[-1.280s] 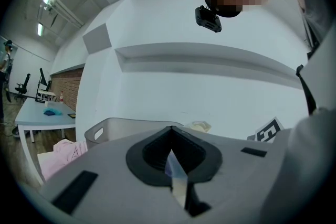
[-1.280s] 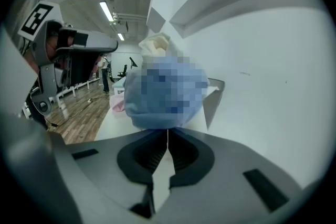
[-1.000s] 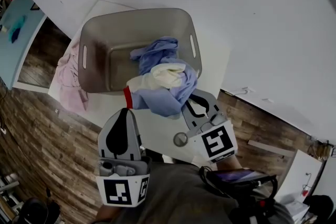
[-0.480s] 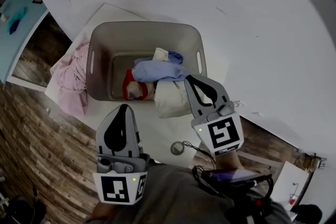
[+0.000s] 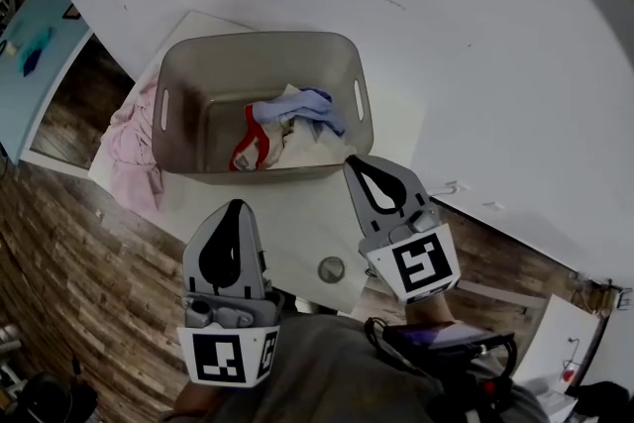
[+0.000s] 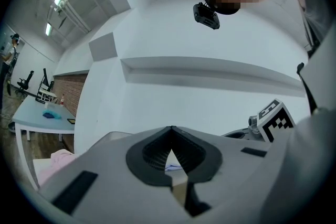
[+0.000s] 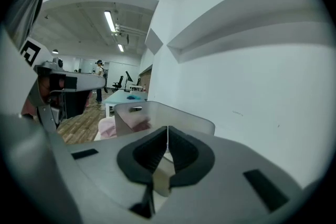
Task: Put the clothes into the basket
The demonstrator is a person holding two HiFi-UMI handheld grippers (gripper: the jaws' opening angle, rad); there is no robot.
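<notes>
Looking down, we have the white table [image 5: 287, 223] bearing the grey basket [image 5: 188, 74] at twelve o'clock. Blue, white and red clothes [image 5: 287, 129] lie inside it; a pink garment [image 5: 129, 139] lies outside at its nine o'clock. Left gripper [image 5: 231, 208] and right gripper [image 5: 349, 163] hover at six o'clock, jaws pinched together, empty.

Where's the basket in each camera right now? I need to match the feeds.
Head view: basket sits upper centre, clothes inside.
Left gripper view: not clearly in it; the left gripper body covers that area.
Right gripper view: centre-left, just above the jaws.
Shared landmark: the pink garment beside the basket, at left in all three views.
</notes>
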